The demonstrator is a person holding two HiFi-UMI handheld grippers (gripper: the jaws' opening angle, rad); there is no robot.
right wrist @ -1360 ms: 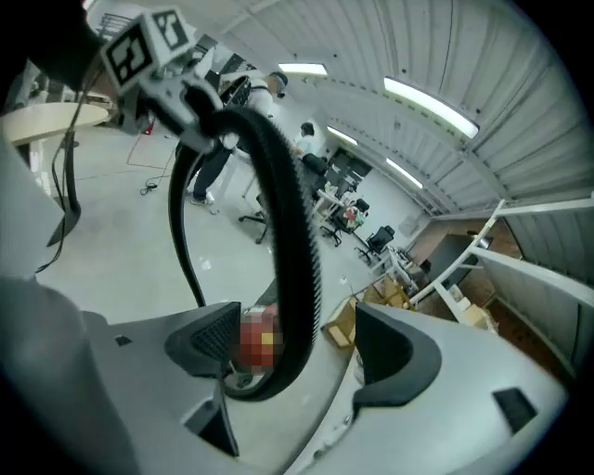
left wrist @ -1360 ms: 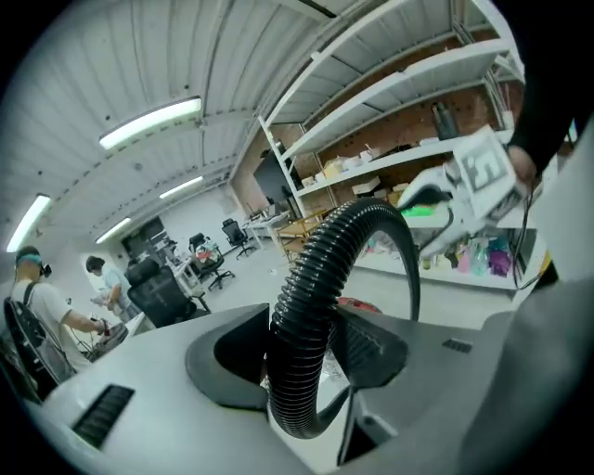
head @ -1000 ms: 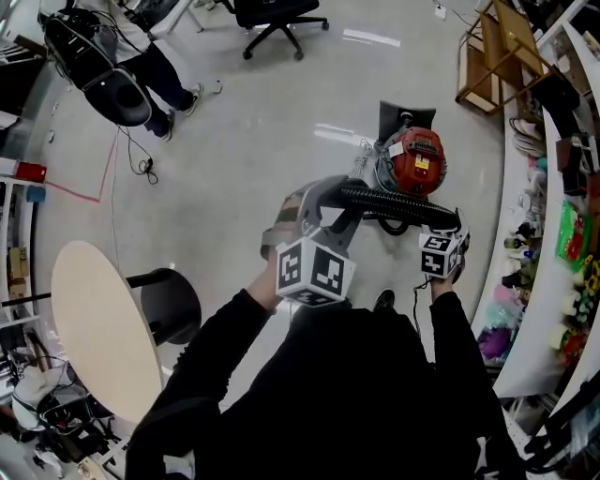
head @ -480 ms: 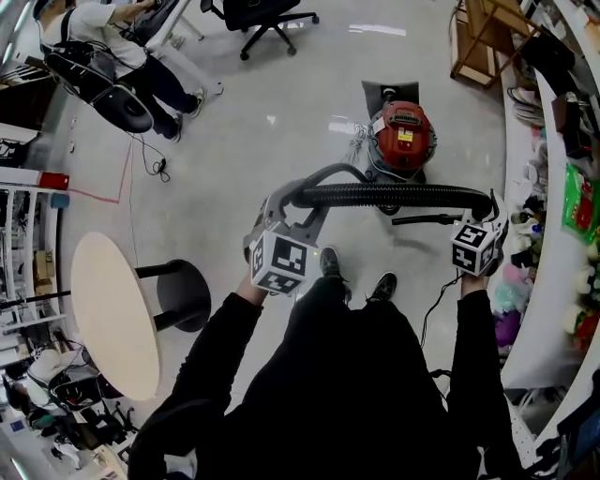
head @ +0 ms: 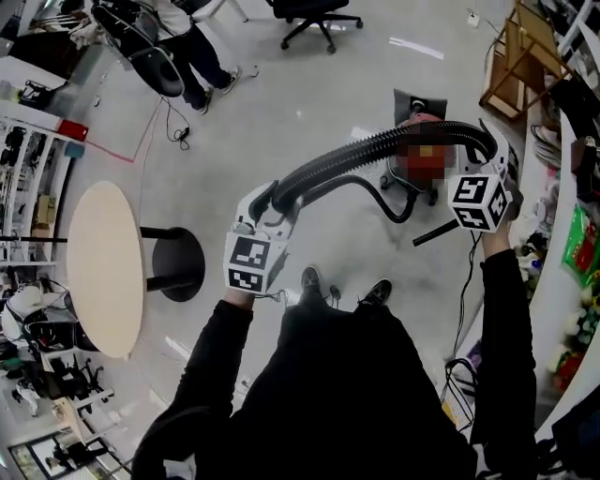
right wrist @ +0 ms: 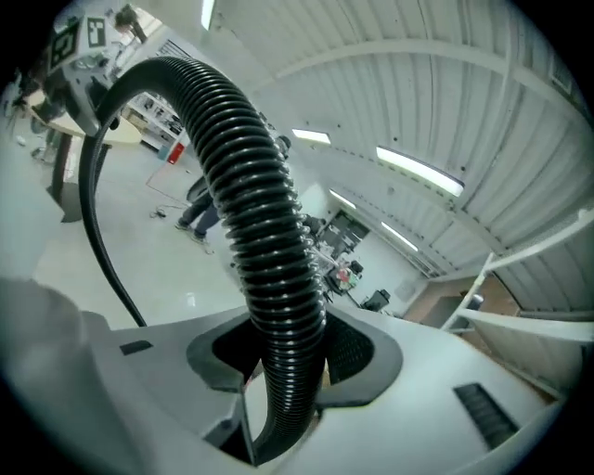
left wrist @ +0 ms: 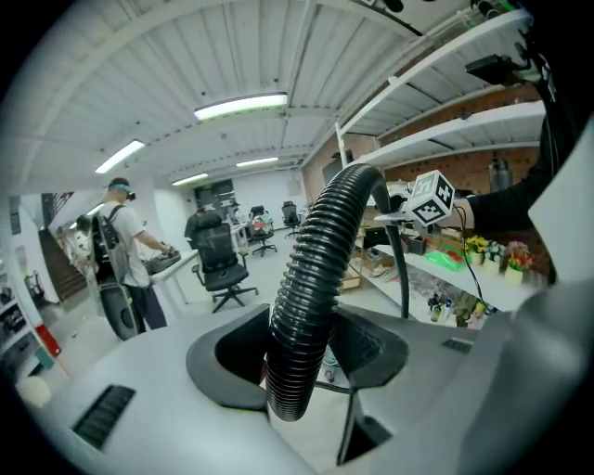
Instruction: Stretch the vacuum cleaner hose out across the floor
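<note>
While the corrugated black hose hangs in an arc between your two grippers, none of it lies on the floor yet. It sits in the air in front of the canister vacuum.

Left gripper: jaws clamped on the hose just short of its free end. Right gripper: jaws have just been closing and now pinch the hose further along, near the bend toward the vacuum.

Handling, my read: light, floppy along its length, springy, likely to recoil when released. The ribs should keep the pads from sliding. Hold near the ends as you do, not mid-span.

A thin black cable loops under the hose and could snag.

The floor is glossy and pale, probably slick, so the canister may roll if you pull hard. Round table on your left, cluttered shelves close on your right, office chair and a person ahead. Open floor lies ahead-left.
</note>
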